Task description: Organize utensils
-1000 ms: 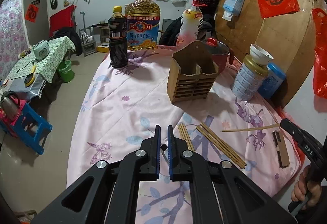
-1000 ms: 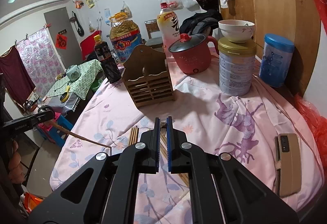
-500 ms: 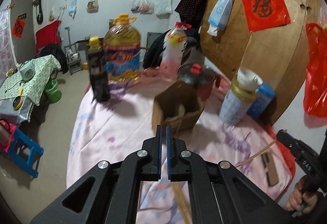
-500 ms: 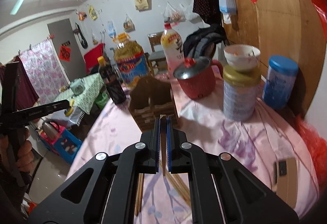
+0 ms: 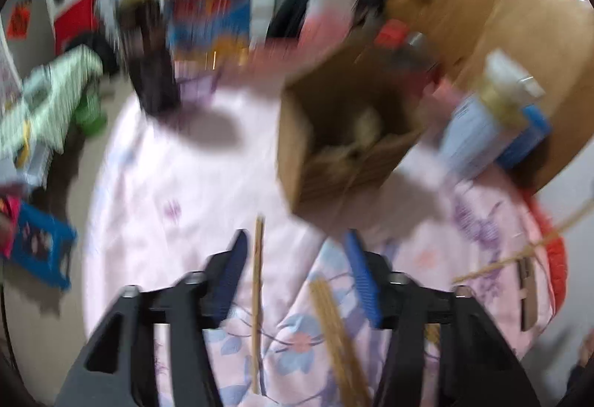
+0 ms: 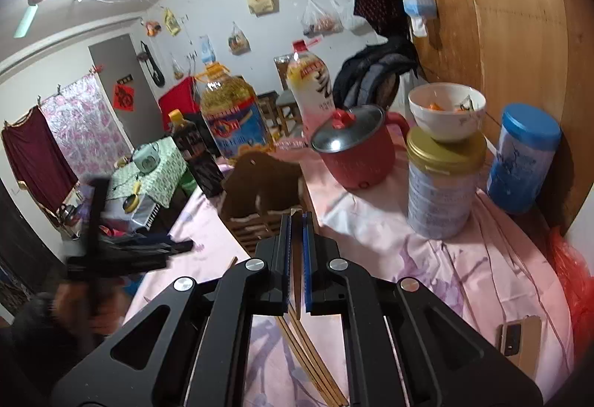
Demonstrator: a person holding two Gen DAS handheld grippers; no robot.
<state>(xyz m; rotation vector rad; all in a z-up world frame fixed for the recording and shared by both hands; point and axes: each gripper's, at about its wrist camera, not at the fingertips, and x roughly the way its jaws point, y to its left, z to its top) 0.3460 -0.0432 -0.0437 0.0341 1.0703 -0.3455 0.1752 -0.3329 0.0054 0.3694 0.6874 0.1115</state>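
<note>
The left wrist view is motion-blurred. My left gripper (image 5: 297,251) is open, and a single wooden chopstick (image 5: 257,299) hangs loose between its jaws, touching neither pad. The wooden utensil holder (image 5: 345,143) stands just beyond it on the pink cloth. More chopsticks (image 5: 334,336) lie on the cloth below. My right gripper (image 6: 296,221) is shut on a chopstick (image 6: 296,258), held upright just in front of the utensil holder (image 6: 263,199). Several chopsticks (image 6: 308,358) lie on the cloth under it.
A red pot (image 6: 356,150), a tin can with a bowl on it (image 6: 441,184) and a blue canister (image 6: 519,158) stand at the back right. An oil jug (image 6: 234,121) and bottles stand behind the holder. A phone (image 6: 516,336) lies at the right edge.
My left gripper has opened and its chopstick is now loose between the jaws. My right gripper has lifted its chopstick up towards the holder.
</note>
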